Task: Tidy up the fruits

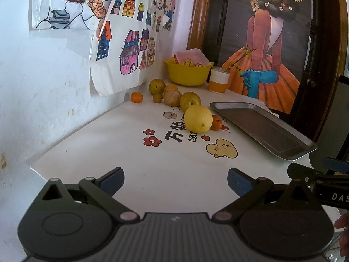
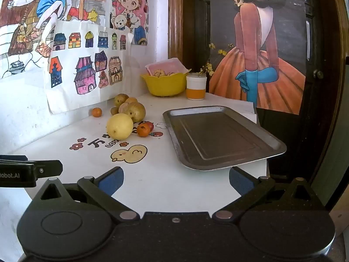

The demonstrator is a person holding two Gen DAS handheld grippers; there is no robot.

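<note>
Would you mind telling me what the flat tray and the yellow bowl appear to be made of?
The tray looks like metal, probably steel: grey, dull sheen, thin rolled rim. The yellow bowl looks like moulded plastic: uniform opaque colour, soft gloss, scalloped rim. Neither is certain from sight alone.

The big lemon [image 1: 198,119] half hides a tangerine [image 1: 217,122], and the bowl [image 1: 187,73] rim conceals most of its contents.

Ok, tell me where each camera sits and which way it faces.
Left wrist: sits behind the open left gripper, facing the fruit cluster around the big yellow fruit; the right gripper's tip and a fingertip show at the right edge.
Right wrist: sits behind the open right gripper, facing the empty metal tray; the left gripper shows at the left edge.
Shared: fruit, tray, yellow bowl.
</note>
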